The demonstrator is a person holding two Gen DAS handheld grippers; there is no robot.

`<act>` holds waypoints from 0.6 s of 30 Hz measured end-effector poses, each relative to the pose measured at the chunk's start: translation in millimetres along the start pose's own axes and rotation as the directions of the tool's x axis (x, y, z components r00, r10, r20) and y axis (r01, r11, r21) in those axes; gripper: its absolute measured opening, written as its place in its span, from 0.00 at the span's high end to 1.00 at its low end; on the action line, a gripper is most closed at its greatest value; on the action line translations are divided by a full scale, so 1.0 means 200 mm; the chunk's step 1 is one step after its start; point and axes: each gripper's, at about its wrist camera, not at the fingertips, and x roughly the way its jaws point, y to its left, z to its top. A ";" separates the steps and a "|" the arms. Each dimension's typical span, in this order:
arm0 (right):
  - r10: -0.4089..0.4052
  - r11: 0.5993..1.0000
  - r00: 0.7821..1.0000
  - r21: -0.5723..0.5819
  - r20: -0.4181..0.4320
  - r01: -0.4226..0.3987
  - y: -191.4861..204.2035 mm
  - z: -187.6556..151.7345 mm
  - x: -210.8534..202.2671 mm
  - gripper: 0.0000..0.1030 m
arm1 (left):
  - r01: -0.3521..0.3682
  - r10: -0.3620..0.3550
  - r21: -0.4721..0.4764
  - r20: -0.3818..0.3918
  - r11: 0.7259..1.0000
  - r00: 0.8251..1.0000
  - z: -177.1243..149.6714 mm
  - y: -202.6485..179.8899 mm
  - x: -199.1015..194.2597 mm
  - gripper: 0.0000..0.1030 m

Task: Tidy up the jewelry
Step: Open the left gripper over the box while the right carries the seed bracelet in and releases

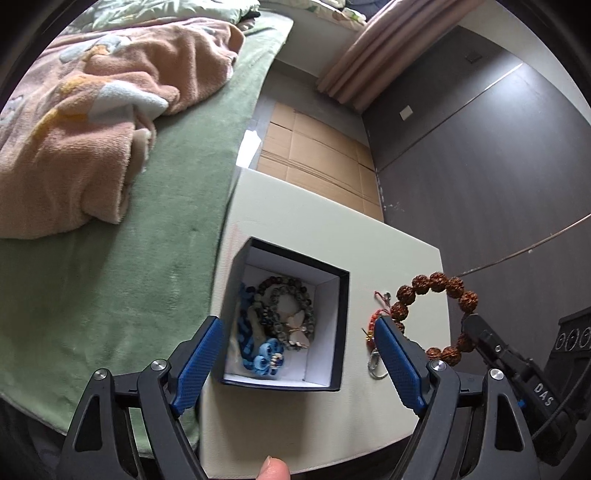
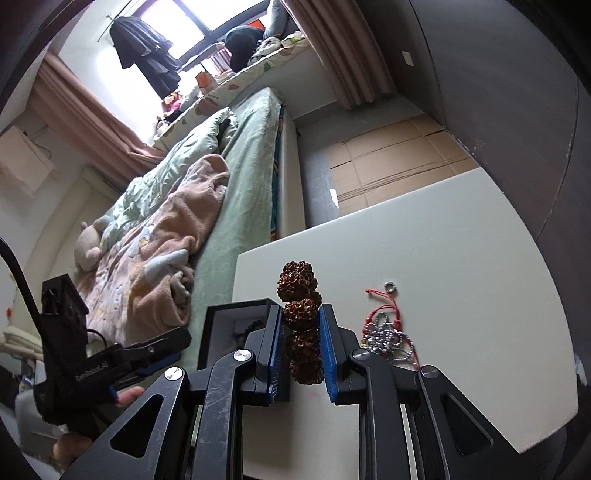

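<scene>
Two tongs at work | right tongs (image 2: 301, 328) clamp brown knobbly-seed bracelet (image 1: 436, 295), lifted above white bench (image 1: 399, 236) right of open navy jewelry box (image 1: 334, 314) | left tongs (image 1: 299, 354) spread wide, empty, near box | advice: carry bracelet left, lower inside walls before releasing.

Daylight floods through the window (image 2: 173, 26), which is blown out to white, leaving the room soft and evenly lit with faint shadows. Both fisheye views bend strongly toward dark vignetted corners, and the bed (image 1: 110, 258) edge looks slightly smeared.
</scene>
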 end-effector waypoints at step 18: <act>0.017 0.992 0.999 -0.123 -0.043 -0.022 0.33 -0.05 0.17 0.80 | 0.008 0.008 -0.078 0.200 0.997 0.980 -0.08 0.29 -0.28 0.00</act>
